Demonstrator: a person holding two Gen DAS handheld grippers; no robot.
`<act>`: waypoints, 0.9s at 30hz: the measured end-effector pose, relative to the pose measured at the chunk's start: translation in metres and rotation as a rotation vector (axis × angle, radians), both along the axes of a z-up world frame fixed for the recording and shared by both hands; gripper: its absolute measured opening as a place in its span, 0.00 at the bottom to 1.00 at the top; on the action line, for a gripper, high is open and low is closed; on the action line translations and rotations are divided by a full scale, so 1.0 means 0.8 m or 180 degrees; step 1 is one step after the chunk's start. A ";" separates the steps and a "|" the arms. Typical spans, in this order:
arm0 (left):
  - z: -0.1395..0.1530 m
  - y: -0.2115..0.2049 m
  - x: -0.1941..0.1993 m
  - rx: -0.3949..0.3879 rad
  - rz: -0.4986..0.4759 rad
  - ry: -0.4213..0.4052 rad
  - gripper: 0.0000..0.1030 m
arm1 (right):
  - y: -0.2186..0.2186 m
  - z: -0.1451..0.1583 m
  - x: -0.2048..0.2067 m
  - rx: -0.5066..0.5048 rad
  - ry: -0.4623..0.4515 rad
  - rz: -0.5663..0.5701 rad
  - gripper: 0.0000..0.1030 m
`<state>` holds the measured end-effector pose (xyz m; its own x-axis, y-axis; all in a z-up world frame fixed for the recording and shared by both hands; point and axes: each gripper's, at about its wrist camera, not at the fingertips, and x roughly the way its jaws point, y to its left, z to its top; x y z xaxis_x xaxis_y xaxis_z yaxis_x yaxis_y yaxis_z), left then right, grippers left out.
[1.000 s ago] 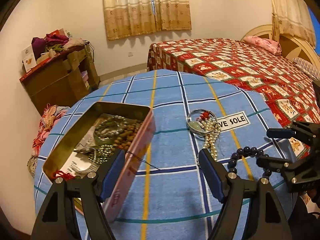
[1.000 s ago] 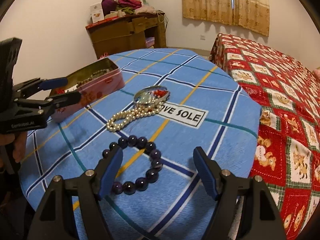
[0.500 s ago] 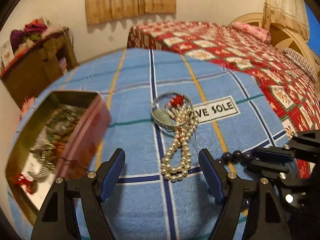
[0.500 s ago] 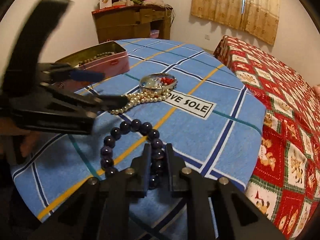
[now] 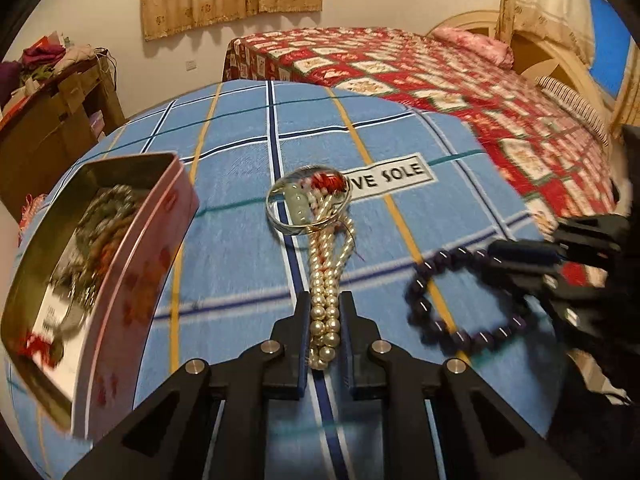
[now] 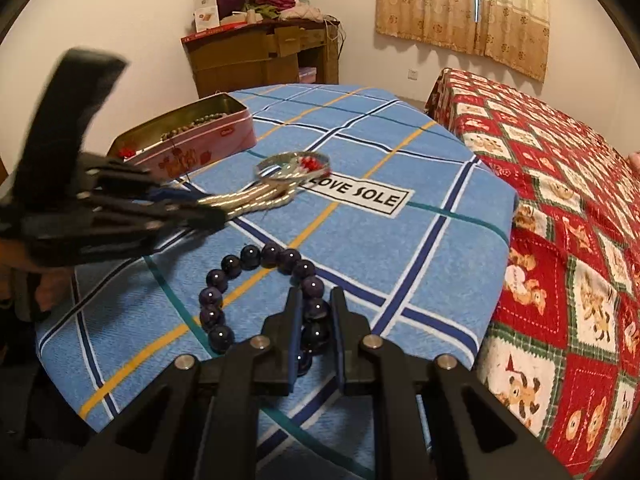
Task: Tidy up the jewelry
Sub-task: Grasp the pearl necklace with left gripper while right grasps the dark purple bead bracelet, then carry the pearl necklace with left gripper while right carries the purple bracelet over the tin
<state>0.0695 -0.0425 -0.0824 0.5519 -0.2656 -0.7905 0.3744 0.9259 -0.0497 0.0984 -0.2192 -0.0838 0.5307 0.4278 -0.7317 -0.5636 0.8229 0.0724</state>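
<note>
Both tongs have just closed: the left gripper [image 5: 325,328] now pinches the cream pearl necklace [image 5: 326,280] at lower centre, the right gripper [image 6: 314,320] clamps the dark purple bead bracelet [image 6: 256,292]; both pieces look ready for the open pink tin [image 5: 120,280] at left.

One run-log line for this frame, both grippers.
left gripper: shut on pearl strand | right gripper: shut on purple bead bracelet | tin: open
</note>
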 end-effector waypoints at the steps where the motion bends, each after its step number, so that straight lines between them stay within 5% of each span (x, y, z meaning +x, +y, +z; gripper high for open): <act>1: 0.005 0.004 -0.008 -0.0028 -0.0025 -0.0024 0.12 | 0.000 0.000 0.000 0.0006 -0.0003 -0.0003 0.16; 10: 0.045 0.034 -0.036 -0.0322 0.0019 -0.0285 0.12 | -0.007 -0.001 0.000 0.0153 0.0045 -0.0055 0.16; 14: 0.048 0.041 -0.041 -0.0185 0.0095 -0.0311 0.12 | -0.008 0.000 0.001 0.0183 0.0045 -0.0064 0.16; 17: 0.058 0.050 -0.048 -0.0309 0.0127 -0.0354 0.12 | -0.013 0.004 0.001 0.0309 0.0070 -0.0079 0.15; 27: 0.141 0.074 -0.065 -0.0337 0.0162 -0.0858 0.12 | 0.000 0.058 0.005 0.0502 -0.0120 0.0040 0.15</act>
<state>0.0175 0.0165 0.0305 0.7530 -0.3052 -0.5829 0.3403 0.9389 -0.0520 0.1020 -0.2191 -0.0377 0.5503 0.5426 -0.6346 -0.5785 0.7959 0.1788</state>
